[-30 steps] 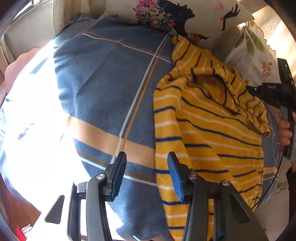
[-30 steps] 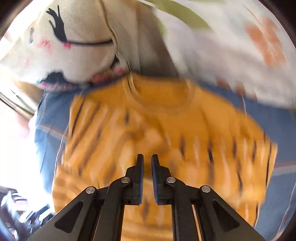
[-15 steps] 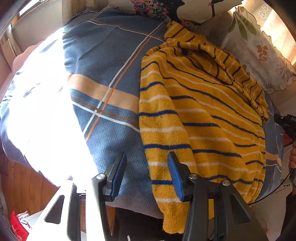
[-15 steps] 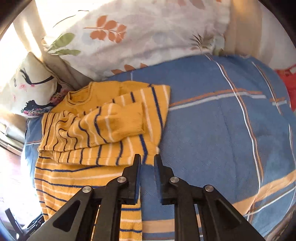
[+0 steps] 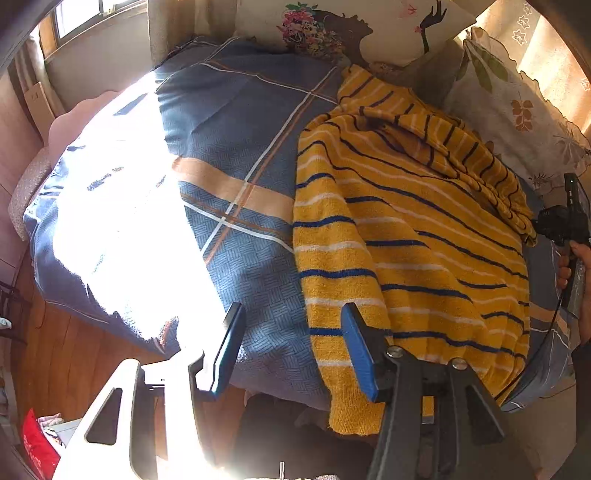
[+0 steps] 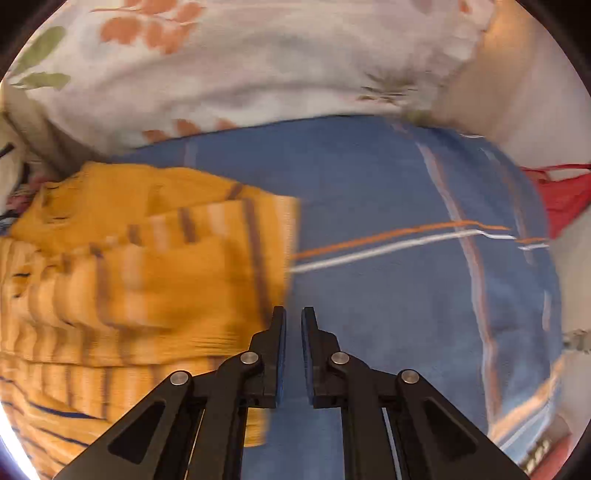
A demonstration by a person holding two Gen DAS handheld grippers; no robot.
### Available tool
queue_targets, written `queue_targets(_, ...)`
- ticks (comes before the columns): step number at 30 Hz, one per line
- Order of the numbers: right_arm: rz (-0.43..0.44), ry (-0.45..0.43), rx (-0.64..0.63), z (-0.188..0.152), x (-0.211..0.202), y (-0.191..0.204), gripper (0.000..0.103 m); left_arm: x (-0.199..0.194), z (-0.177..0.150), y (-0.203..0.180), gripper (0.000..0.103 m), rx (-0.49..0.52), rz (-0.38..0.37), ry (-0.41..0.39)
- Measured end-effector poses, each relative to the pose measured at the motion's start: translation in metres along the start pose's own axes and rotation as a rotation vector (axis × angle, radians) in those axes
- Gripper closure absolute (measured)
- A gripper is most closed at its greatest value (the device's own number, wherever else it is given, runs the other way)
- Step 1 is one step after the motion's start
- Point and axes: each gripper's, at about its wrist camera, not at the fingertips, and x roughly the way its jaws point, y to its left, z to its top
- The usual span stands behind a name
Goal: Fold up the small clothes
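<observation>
A yellow sweater [image 5: 406, 240] with blue and white stripes lies on a blue plaid bedspread [image 5: 236, 155], its sleeves folded across the body and its hem hanging over the near bed edge. My left gripper [image 5: 291, 314] is open and empty, above the bed edge just left of the hem. In the right wrist view the sweater [image 6: 129, 288] is blurred at the left. My right gripper [image 6: 293, 314] is nearly closed with a narrow gap and holds nothing, over the bedspread [image 6: 406, 295] just right of the sweater's edge. It also shows at the far right of the left wrist view [image 5: 565, 221].
Two printed pillows [image 5: 369, 29] [image 5: 517, 110] lean at the head of the bed behind the sweater. The floral pillow [image 6: 240, 62] fills the top of the right wrist view. Strong sunlight washes out the left of the bedspread. Wooden floor [image 5: 74, 350] lies below left.
The left gripper has pulled back toward the bed's near edge, staying open. The right gripper has swung from over the sweater to its right side and is still moving; the sleeve lies folded.
</observation>
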Motion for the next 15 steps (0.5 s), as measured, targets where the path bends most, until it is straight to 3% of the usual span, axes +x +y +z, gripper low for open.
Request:
queue_targets(2,0.165,0.003,0.086,-0.016,-0.015,-0.020,0.092,0.010,-0.003,-0.001,0.051,-0.009,-0.020,0.025)
queue_targets(4,0.354,0.042,0.129,-0.047,-0.031,-0.035,0.082,0.023,-0.006,0.000,0.051,-0.024,-0.053,0.063)
queue_targets(5,0.427,0.067,0.123,-0.064,-0.037,-0.038,0.071,0.028,-0.009,-0.001,0.051,-0.034,-0.072,0.078)
queue_targets(6,0.488,0.102,0.104,-0.085,-0.043,-0.040,0.068,0.031,-0.012,-0.002,0.051,-0.042,-0.088,0.086)
queue_targets(9,0.592,0.192,0.052,-0.139,-0.052,-0.044,0.068,0.032,-0.012,-0.007,0.051,-0.034,-0.144,0.088)
queue_targets(15,0.755,0.353,0.081,-0.212,-0.043,-0.036,0.068,0.033,-0.019,-0.009,0.051,-0.096,-0.356,0.129)
